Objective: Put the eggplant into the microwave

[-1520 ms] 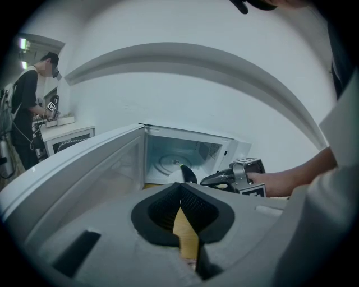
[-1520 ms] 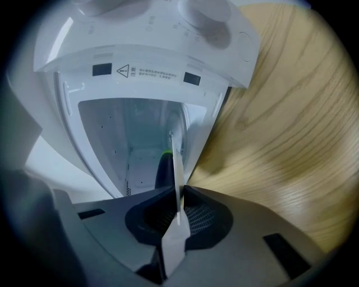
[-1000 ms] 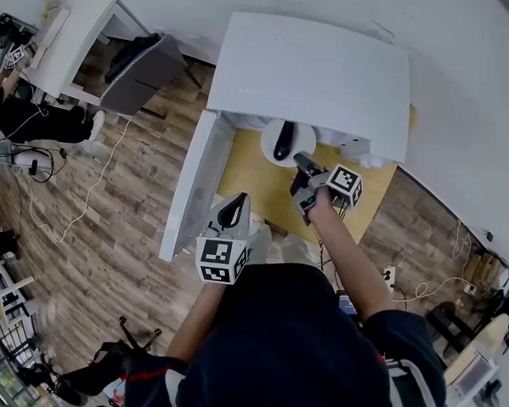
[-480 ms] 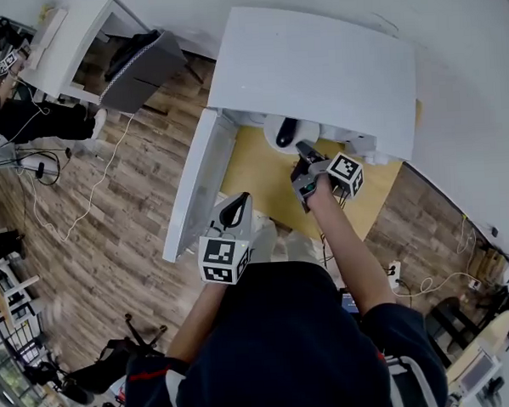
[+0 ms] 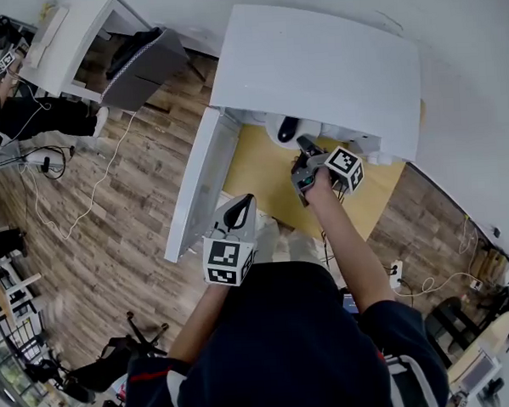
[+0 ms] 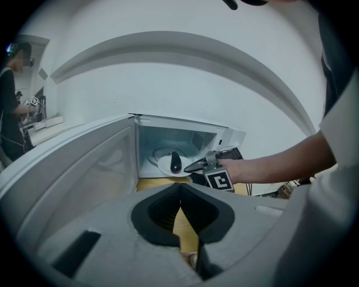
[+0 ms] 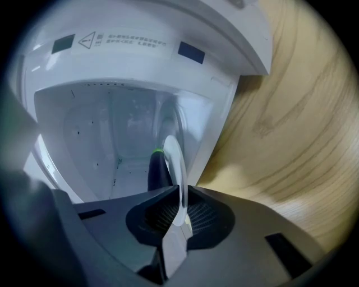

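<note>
The white microwave stands on a yellow wooden table with its door swung open to the left. My right gripper is shut on the rim of a white plate that carries the dark eggplant. The plate sits at the mouth of the oven, half under its top. In the right gripper view the plate stands edge-on between the jaws, the eggplant to its left, and the right gripper faces the cavity. My left gripper hangs back by the door, shut and empty. The left gripper view shows the eggplant.
A small white box sits on the table right of the oven opening. A grey chair and a white desk stand on the wooden floor at upper left, with cables trailing. A person is at the far left.
My right gripper has carried the plate and eggplant forward, farther into the oven opening, so less of the plate shows from above. The left gripper has stayed put.
</note>
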Tool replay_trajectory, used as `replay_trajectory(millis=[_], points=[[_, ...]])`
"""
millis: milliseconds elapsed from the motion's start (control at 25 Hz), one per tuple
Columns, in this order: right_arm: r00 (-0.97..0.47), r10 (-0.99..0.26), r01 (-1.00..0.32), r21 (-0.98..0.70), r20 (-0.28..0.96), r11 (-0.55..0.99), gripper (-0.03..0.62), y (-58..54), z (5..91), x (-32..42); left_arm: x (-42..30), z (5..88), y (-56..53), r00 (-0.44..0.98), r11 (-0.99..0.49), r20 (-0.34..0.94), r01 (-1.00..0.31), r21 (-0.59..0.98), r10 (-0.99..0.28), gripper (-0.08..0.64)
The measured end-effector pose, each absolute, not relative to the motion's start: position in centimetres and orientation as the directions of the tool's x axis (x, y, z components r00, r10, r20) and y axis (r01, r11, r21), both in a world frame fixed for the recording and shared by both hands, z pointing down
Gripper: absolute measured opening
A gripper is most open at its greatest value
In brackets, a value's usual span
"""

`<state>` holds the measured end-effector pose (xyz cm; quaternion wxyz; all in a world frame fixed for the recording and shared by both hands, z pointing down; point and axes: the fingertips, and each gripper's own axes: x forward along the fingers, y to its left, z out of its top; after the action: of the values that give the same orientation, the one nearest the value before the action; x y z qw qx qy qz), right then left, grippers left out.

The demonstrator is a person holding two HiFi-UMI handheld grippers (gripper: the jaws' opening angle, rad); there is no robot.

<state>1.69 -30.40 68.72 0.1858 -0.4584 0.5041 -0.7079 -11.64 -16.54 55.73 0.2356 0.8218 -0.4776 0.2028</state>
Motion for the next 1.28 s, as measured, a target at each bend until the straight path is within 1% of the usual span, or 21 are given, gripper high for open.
replay_trajectory(millis=[840, 1280], points=[[-0.501, -0.730, -0.193, -0.882, 0.464, -0.429, 0.028, -32.7, 69.1, 1.1, -11.5, 55.6, -17.2, 0.475, -0.441, 0.553, -0.874, 0.204, -0.684, 0.015], [-0.520, -0.732, -0.184, -0.894, 0.441, -0.408, 0.103, -32.5, 68.7, 1.1, -11.5, 55.6, -17.1, 0.470, -0.431, 0.552, -0.878, 0.209, -0.689, 0.015]])
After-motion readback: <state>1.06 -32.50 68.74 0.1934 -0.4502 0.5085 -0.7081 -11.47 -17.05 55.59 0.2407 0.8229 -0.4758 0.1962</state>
